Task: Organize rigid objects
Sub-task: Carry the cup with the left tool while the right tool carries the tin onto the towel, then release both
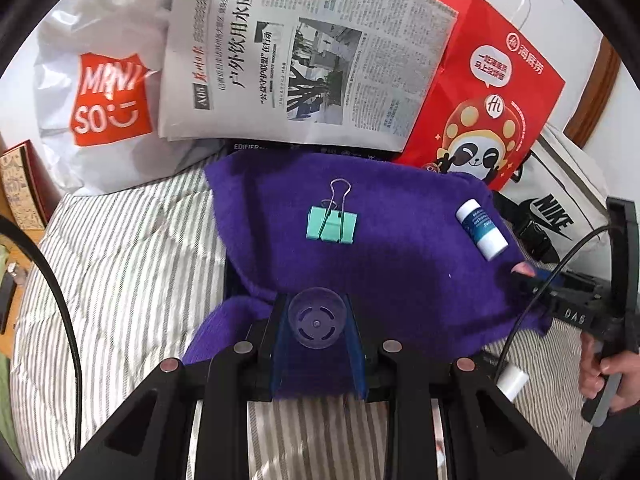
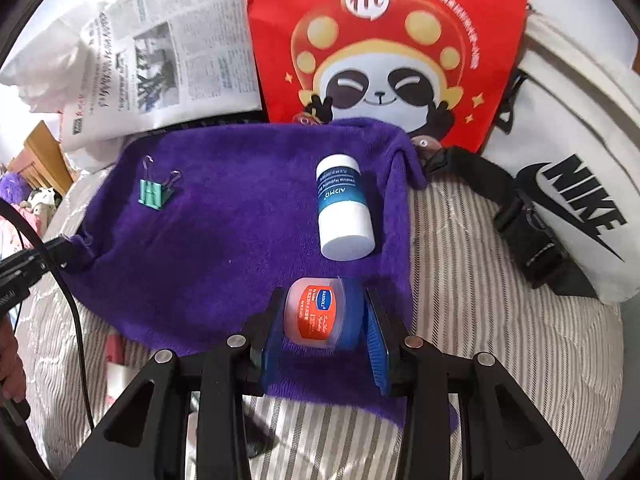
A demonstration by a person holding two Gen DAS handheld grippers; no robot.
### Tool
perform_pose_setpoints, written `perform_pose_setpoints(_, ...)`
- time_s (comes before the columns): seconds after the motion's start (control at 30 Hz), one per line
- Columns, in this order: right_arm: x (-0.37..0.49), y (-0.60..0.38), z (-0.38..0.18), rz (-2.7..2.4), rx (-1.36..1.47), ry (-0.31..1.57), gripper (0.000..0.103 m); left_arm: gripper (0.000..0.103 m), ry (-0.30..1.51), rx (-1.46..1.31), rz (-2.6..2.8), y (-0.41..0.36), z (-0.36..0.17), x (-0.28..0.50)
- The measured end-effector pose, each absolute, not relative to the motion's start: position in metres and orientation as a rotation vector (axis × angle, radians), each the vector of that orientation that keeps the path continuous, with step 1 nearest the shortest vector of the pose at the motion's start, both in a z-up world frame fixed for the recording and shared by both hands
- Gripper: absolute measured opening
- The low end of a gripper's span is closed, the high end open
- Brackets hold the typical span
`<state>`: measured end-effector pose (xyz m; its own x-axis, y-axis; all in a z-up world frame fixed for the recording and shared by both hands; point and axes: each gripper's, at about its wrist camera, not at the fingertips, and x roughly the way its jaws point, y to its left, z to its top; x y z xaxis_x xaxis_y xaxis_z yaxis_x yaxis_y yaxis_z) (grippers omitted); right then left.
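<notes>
Purple towel (image 1: pixel 400 240) carries one green binder clip (image 1: pixel 331 227) and one white bottle (image 1: pixel 481 228); left gripper (image 1: pixel 316 322) clamps one clear suction cup (image 1: pixel 316 322). Right view: right gripper (image 2: pixel 322 318) low over the towel's near edge, fingers (image 2: pixel 376 330) clenched on one small jar (image 2: pixel 316 317).

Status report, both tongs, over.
Left tongs shut on clear suction cup. Right tongs shut on small red-labelled jar. Green binder clip and white tube lying on purple towel. Nothing blocking.

Clip (image 1: pixel 331 222), bottle (image 2: pixel 344 208), jar (image 2: pixel 320 318), disc (image 1: pixel 316 316) on towel (image 2: pixel 224 232).
</notes>
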<state>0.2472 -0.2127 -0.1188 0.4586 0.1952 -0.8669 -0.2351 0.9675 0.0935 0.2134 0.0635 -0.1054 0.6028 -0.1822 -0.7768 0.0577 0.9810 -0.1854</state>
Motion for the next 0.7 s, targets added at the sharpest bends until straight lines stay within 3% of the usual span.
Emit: perform_pose_setpoints(0.7, 0.265, -0.194, -0.147, 0.256, -0.094, 1.107, 0.038, 0.025, 0.988, -0.082, -0.140, 0.047, -0.142, 0.280)
